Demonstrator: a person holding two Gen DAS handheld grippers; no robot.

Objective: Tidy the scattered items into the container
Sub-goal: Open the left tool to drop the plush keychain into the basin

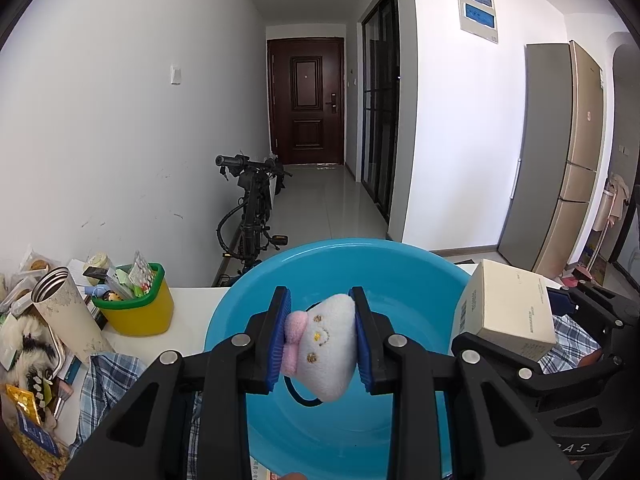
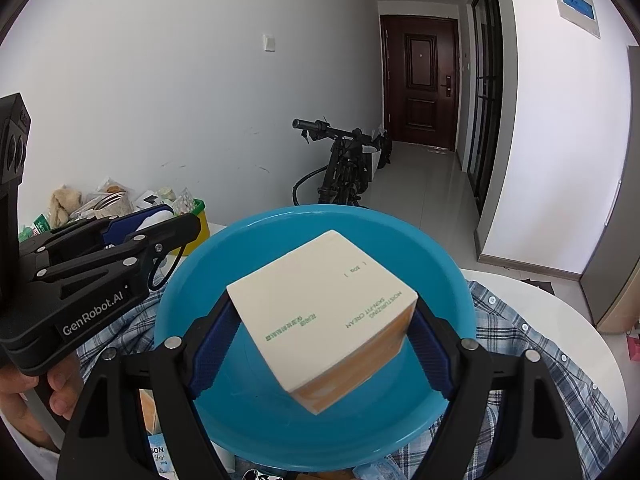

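A blue plastic basin (image 1: pixel 400 256) sits on the white table and also shows in the right wrist view (image 2: pixel 192 280). My left gripper (image 1: pixel 322 340) is shut on a small white plush toy (image 1: pixel 332 348) with a pink bow and a dark loop, held above the basin. My right gripper (image 2: pixel 320 340) is shut on a cream cardboard box (image 2: pixel 320 304) of skin cream, held tilted above the basin. The box also shows in the left wrist view (image 1: pixel 508 312). The left gripper body (image 2: pixel 100 280) shows at the left of the right wrist view.
A yellow and green bin (image 1: pixel 136 304) full of small items stands left of the basin. A metal flask (image 1: pixel 64 312), snack packets and a furry item lie at far left. A plaid shirt (image 2: pixel 520 360) lies under the basin. A bicycle (image 1: pixel 252 208) stands behind the table.
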